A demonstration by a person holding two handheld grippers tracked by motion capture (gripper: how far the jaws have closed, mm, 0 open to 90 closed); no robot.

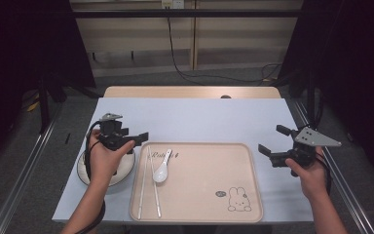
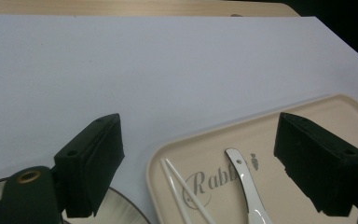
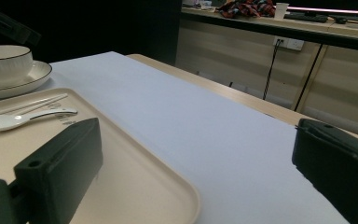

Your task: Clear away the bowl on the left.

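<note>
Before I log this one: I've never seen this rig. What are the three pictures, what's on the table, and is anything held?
No robot here: a person holds a two-jaw gripper in each hand. The high view looks down on the table; the left gripper is at its left, the right gripper at its right. The other two pictures come from cameras riding on each gripper, looking along its black jaws. A tray lies on the table, with chopsticks and a spoon on it. Left of the tray, a bowl stands on a plate. Both grippers are open and hold nothing.
</note>
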